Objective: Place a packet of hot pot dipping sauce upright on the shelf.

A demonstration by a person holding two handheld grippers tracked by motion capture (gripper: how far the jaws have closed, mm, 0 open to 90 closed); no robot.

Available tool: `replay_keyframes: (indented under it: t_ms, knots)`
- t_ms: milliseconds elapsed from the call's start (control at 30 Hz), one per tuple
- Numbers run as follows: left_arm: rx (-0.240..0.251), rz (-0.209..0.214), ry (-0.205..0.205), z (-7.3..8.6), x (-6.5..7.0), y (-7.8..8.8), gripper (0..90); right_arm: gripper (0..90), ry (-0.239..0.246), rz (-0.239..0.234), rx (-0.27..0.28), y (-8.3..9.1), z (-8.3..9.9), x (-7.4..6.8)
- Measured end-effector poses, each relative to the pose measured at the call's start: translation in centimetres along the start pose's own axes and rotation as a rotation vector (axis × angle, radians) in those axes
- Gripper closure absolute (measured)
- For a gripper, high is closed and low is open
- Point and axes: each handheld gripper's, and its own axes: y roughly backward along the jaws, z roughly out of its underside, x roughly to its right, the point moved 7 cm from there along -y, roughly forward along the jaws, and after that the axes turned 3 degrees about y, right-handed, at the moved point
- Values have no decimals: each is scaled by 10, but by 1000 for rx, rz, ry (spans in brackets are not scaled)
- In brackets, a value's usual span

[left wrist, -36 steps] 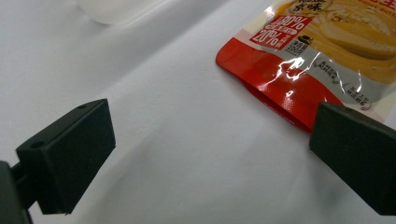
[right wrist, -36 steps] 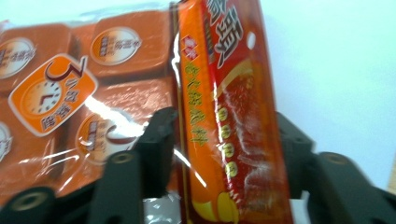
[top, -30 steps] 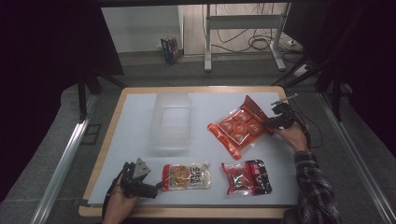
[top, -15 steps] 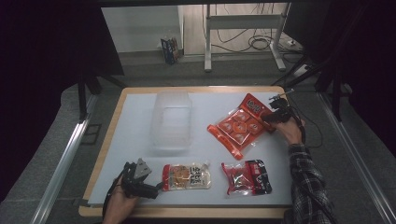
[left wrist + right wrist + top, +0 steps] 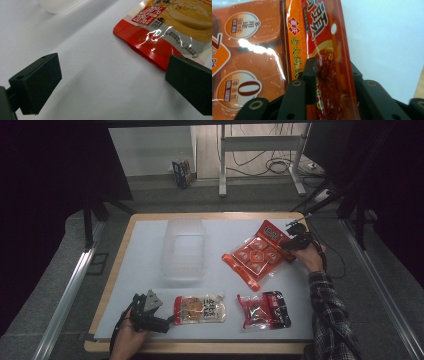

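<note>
A large orange-red pack of round portions [image 5: 255, 256] [image 5: 249, 50] lies right of centre on the white mat. My right gripper [image 5: 291, 241] [image 5: 332, 67] is at the pack's right end. Its jaws have just been closing, with the red edge strip between them: one finger [image 5: 312, 72] lies on top and the other is hidden under the film. A snack pouch with a red end [image 5: 200, 309] [image 5: 160, 35] lies near the front edge. My left gripper [image 5: 167, 321] [image 5: 112, 82] rests on the mat just left of it, open, with only bare mat between its jaws.
A clear plastic tub [image 5: 184, 247] stands at the middle of the white mat [image 5: 140, 270]. A dark red pouch [image 5: 262, 309] lies at the front, right of the snack pouch. The wooden table edge [image 5: 200, 347] runs along the front. Cables and a metal stand sit on the floor behind.
The right hand shifted slightly left and toward the table's far side at the orange-red pack's right end. The pack's right end has shifted with it. The left gripper stayed still.
</note>
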Motion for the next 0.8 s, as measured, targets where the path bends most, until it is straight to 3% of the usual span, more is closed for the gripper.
replay_keyframes:
  t_ms: [67,267,567,800]
  knots:
    - [-1,0,-1,0,0,0,3,687,-11,-23,0,-2,-1,0]
    - [-3,-2,-3,0,0,0,3,880,-19,-68,-33,-6,0,-6]
    - [-2,-3,-6,0,0,0,3,884,-10,-65,-49,2,-3,-10]
    - [-2,-4,-7,0,1,0,4,885,-19,-92,-19,23,-8,-12]
